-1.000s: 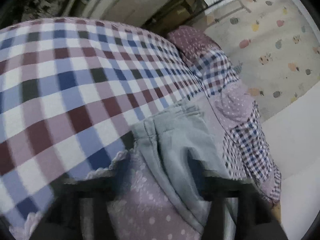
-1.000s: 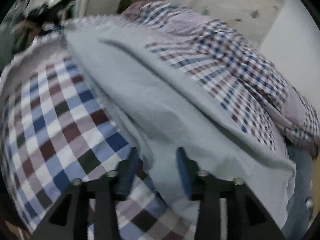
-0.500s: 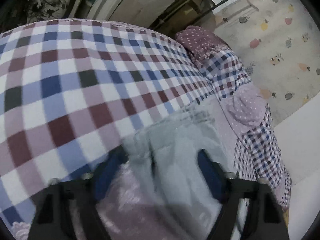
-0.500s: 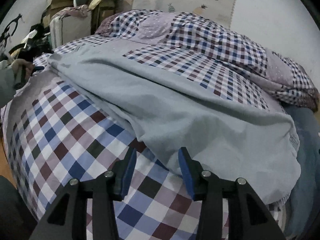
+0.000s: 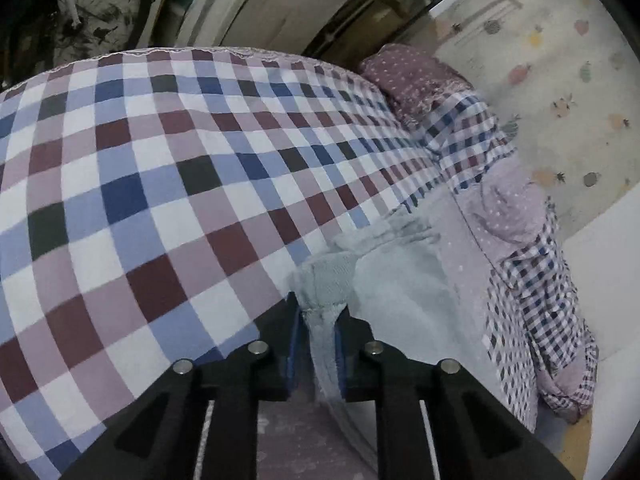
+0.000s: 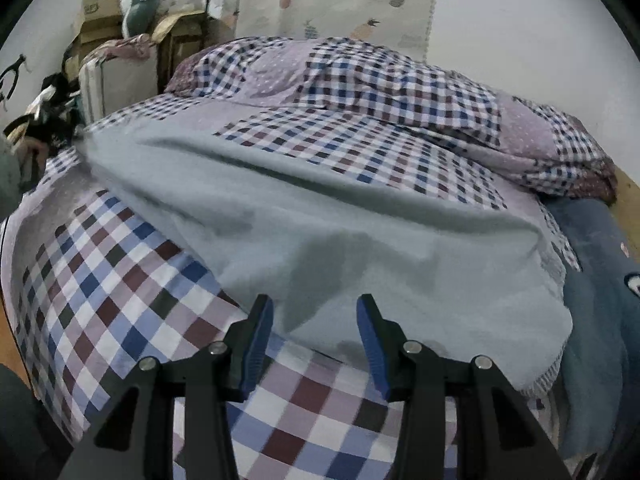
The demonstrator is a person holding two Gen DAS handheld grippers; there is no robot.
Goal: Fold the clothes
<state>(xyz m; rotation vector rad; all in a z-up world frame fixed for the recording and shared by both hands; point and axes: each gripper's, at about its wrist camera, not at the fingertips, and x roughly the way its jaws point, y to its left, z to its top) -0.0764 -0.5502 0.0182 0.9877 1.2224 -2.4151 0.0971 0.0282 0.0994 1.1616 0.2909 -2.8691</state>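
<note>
A pale grey-green garment point(image 6: 360, 236) lies spread across the checked bedsheet point(image 6: 120, 288). In the left wrist view my left gripper point(image 5: 319, 312) is shut on a bunched edge of this garment point(image 5: 328, 276), which sticks up between the blue pads and trails down under them. In the right wrist view my right gripper point(image 6: 315, 316) is open, its fingertips just above the garment's near edge, touching nothing.
A rumpled checked and dotted quilt point(image 6: 400, 88) lies along the wall side of the bed. A dark blue garment point(image 6: 596, 300) lies at the right. Boxes and a soft toy point(image 6: 140, 0) stand beyond the bed's far end. The checked sheet point(image 5: 140, 184) fills the left.
My left gripper has closed on the garment's edge, which it straddled open half a second ago. My right gripper has stayed open and moved slightly nearer the garment's edge.
</note>
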